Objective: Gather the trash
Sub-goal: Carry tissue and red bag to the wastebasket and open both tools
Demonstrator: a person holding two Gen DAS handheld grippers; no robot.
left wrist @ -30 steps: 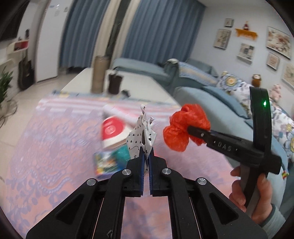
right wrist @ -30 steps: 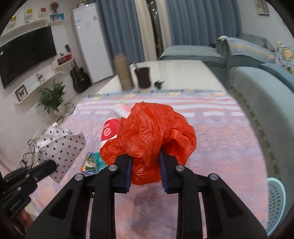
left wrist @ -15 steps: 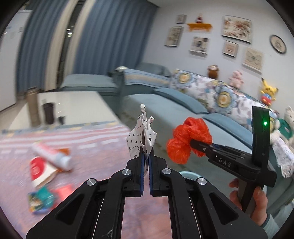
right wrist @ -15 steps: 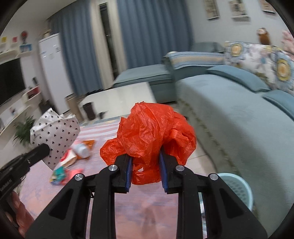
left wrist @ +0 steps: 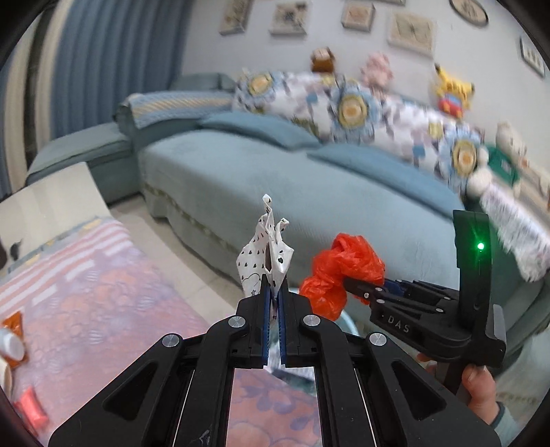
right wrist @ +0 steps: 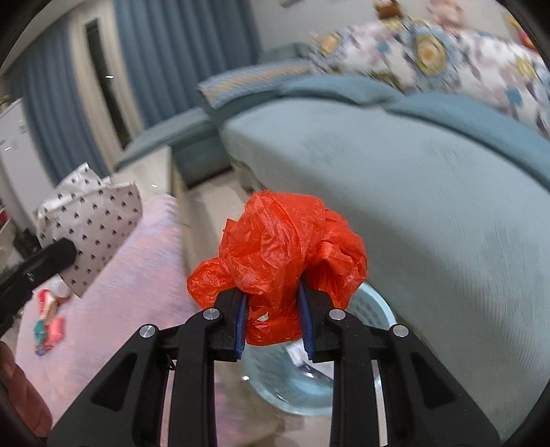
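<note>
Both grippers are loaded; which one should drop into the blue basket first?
Right. Its hand-held gripper holds the red plastic bag right over the light blue basket; the left's spotted paper bag hangs off to the side.

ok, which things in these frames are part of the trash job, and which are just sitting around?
Job:
- red plastic bag, clamped in the right gripper
- spotted paper bag, pinched in the left gripper
- light blue bin below the red bag
- wrappers on the pink rug

Lying about:
- blue sofa
- floral cushions
- plush toys
- wall frames
</note>
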